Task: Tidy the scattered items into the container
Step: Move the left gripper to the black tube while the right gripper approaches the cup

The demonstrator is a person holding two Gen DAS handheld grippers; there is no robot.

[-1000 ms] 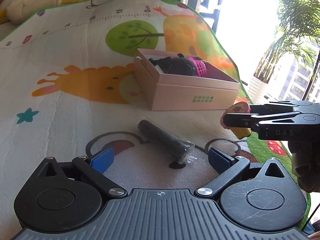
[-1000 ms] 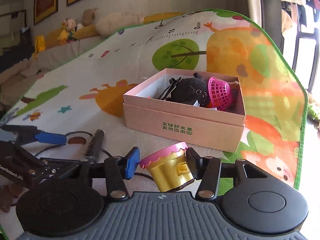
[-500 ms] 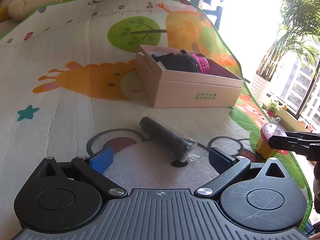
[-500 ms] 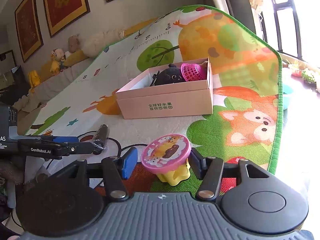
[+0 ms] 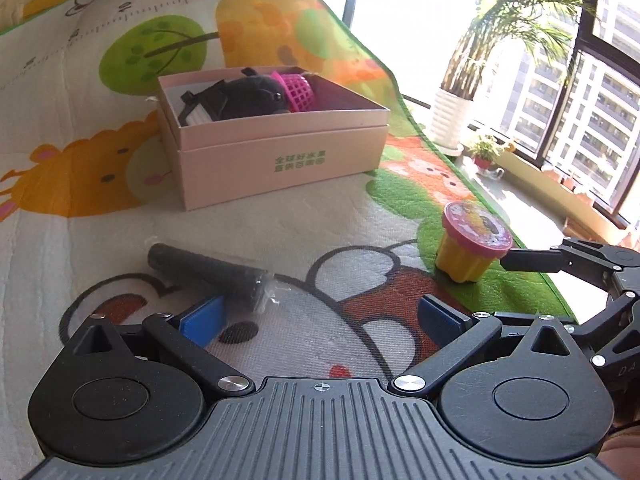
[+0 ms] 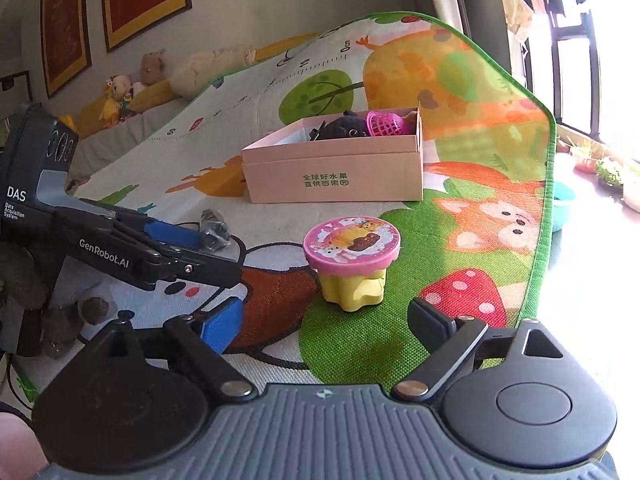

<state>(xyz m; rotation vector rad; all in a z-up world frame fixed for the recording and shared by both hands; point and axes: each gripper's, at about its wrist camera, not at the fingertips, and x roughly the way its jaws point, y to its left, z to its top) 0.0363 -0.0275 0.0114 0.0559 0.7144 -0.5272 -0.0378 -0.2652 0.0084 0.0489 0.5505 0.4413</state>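
Left gripper (image 5: pixel 322 318): held low and roughly level, jaws spread wide, nothing between the blue pads (image 5: pixel 202 320). From the right wrist view it enters from the left edge, reaching forward, its body marked with lettering.

Right gripper (image 6: pixel 326 322): also low and level, jaws spread wide and empty, one blue pad and one dark pad visible. From the left wrist view its black fingers (image 5: pixel 536 259) reach in from the right edge.

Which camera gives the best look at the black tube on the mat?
Left wrist view: the tube lies in full view along its length, just ahead of the claw. The right wrist view shows only its wrapped end, behind the left claw.
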